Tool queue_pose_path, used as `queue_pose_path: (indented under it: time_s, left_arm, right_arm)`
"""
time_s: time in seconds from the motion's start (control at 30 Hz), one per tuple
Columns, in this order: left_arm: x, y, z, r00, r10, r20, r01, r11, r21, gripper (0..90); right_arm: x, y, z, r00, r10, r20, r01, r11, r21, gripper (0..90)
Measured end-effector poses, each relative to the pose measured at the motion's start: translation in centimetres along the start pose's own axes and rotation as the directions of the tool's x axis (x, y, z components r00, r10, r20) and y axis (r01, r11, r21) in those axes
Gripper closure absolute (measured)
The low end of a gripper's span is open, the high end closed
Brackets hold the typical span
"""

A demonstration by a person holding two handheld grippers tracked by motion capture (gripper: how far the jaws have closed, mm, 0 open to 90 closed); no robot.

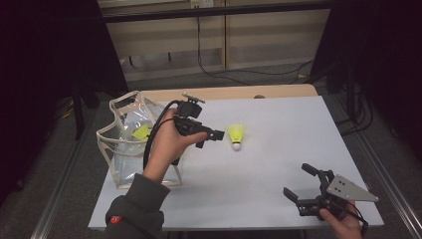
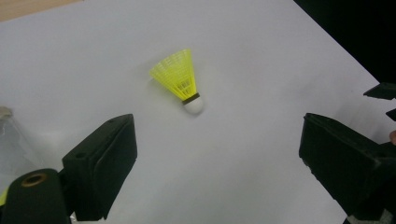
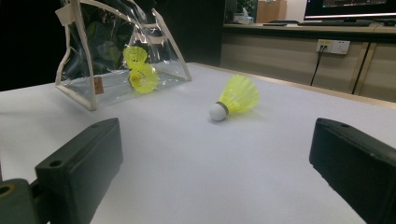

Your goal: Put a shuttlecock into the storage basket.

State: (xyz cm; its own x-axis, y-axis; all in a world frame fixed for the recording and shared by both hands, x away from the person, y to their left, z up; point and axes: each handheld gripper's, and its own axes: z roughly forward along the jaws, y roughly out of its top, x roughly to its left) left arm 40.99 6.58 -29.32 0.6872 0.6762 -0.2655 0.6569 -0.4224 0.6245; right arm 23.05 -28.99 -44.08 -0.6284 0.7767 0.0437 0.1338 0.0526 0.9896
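We note a yellow shuttlecock lying on its side on the white table, roughly mid-width and nearer the far edge than the near one. Its white cork tip points toward the near edge; the skirt fans toward the far edge. Nothing touches it.

In the left gripper view the shuttlecock sits on bare tabletop ahead of the two black jaws, which stand wide apart with nothing between them. From the high view the left gripper is held above the table just left of the shuttlecock, close but apart from it, released and empty. The left hand wraps the gripper body, a dark sleeve behind it, and a black cable loops back over the wrist.

Left of that hand, along the table's left edge, stands a clear plastic bag with pale trim. In the right gripper view we see two more yellow shuttlecocks inside the bag.

The right gripper rests low near the table's near right corner, well apart from the shuttlecock. Its jaws are spread wide, holding nothing; the right gripper view shows the shuttlecock far ahead of them.
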Motion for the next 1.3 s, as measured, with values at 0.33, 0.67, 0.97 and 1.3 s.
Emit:
queue_pose_path:
  time_s: [0.33, 0.67, 0.97, 1.3]
  left_arm:
    - [0.0, -0.6, 0.8, 1.0, 0.002, 0.008, -0.002, 0.9999, 0.015, 11.3]
    - [0.1, -1.4, 1.7, 0.9999, -0.009, 0.006, 0.009, 0.9999, 0.005, 10.8]
    - [0.2, -2.0, 2.6, 0.9998, -0.013, 0.012, 0.013, 0.9999, 0.003, 10.6]
    - [-0.1, -2.5, 3.6, 0.9999, 0.001, -0.012, -0.001, 1.0, 0.005, 10.2]
  right_arm:
    - [0.0, 0.0, 0.0, 1.0, -0.001, -0.002, 0.001, 1.0, 0.002, 2.8]
    - [0.1, 0.0, 0.0, 1.0, -0.004, -0.004, 0.004, 1.0, 0.002, 2.8]
    - [0.1, 0.0, 0.0, 1.0, -0.009, -0.003, 0.009, 1.0, 0.002, 2.8]
    - [0.1, 0.1, 0.1, 1.0, -0.007, -0.004, 0.007, 1.0, 0.001, 2.8]
